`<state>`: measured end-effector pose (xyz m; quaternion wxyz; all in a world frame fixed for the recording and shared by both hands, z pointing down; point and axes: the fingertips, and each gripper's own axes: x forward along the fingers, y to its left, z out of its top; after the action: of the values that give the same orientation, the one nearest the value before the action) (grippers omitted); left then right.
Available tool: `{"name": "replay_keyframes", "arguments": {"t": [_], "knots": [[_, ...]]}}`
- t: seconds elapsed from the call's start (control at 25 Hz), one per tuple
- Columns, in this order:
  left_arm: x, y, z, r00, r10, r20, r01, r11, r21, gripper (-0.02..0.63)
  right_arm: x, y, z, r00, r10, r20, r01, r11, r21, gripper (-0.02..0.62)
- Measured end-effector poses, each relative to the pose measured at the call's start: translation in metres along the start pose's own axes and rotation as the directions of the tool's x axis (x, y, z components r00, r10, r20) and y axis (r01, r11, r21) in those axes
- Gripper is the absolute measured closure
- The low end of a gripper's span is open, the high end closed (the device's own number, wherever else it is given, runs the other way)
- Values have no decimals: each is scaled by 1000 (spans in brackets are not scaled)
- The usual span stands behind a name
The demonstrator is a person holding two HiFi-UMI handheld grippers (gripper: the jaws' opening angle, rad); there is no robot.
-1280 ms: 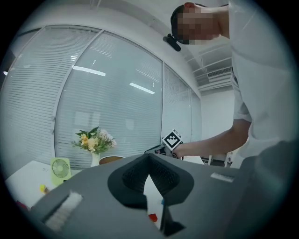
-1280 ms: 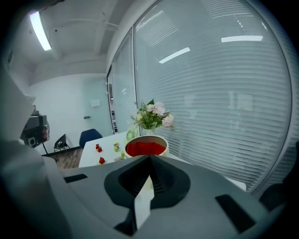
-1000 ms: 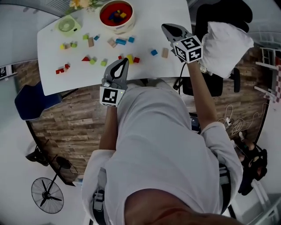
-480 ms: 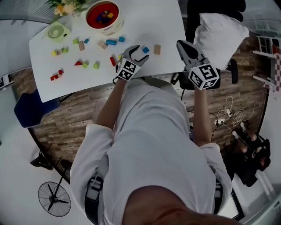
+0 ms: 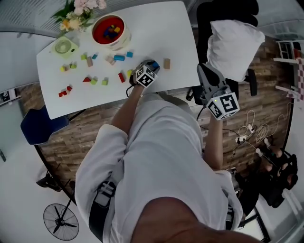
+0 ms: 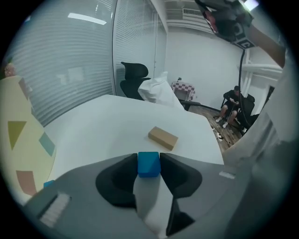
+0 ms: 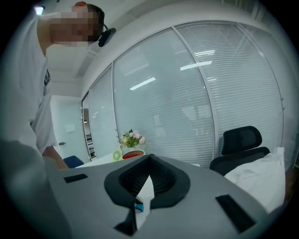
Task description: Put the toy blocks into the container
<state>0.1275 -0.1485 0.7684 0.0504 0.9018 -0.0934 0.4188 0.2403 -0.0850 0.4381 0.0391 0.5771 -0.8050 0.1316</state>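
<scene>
On the white table [image 5: 156, 28], my left gripper [image 5: 153, 64] [image 6: 149, 158] has its jaws closing on a small blue block [image 5: 156, 64] [image 6: 149, 164]. The block sits between the two pads and touches both. A tan block [image 5: 166, 63] [image 6: 163, 137] lies just beyond it. The red bowl [image 5: 110, 31] at the table's far left holds a few blocks. Several coloured blocks [image 5: 90, 71] lie scattered in front of the bowl. My right gripper [image 5: 204, 71] [image 7: 149, 161] is shut and empty, held off the table's right edge.
A green round gadget [image 5: 63, 46] and flowers [image 5: 78, 10] stand beside the bowl. A white pillow [image 5: 235, 45] lies on a black chair to the right of the table. A blue seat [image 5: 40, 128] is at the left. Cables lie on the wooden floor [image 5: 251, 128].
The left gripper reached right to the blue block, opened wide, then came in round it. The right gripper drew back from above the table to beside its right edge.
</scene>
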Motion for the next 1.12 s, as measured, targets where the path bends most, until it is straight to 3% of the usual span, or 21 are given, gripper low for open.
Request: {"name": "replay_keyframes", "arguments": {"t": [0.2, 0.4, 0.6, 0.72, 0.92, 1.04, 1.12], "knots": [[-4, 3, 4, 1000, -4, 12, 4, 1000, -17, 462, -3, -3, 4, 1000, 1, 24, -1, 1000, 10, 594], [-42, 15, 30, 991, 33, 133, -23, 997, -78, 462, 14, -3, 14, 998, 38, 54, -39, 999, 16, 594], [-105, 36, 59, 960, 122, 252, -87, 985, -147, 462, 46, 8, 28, 989, 123, 79, -123, 992, -2, 594], [-149, 59, 71, 922, 215, 322, -154, 967, -204, 462, 63, 17, 37, 981, 176, 87, -176, 984, -8, 594], [-224, 104, 91, 827, 367, 425, -267, 923, -277, 462, 89, 34, 47, 963, 256, 88, -255, 967, -24, 594], [-256, 128, 98, 780, 433, 452, -328, 898, -294, 462, 98, 45, 47, 953, 291, 85, -290, 957, -25, 594], [-267, 146, 100, 760, 465, 453, -366, 883, -293, 462, 102, 51, 48, 948, 306, 83, -305, 952, -26, 594]]}}
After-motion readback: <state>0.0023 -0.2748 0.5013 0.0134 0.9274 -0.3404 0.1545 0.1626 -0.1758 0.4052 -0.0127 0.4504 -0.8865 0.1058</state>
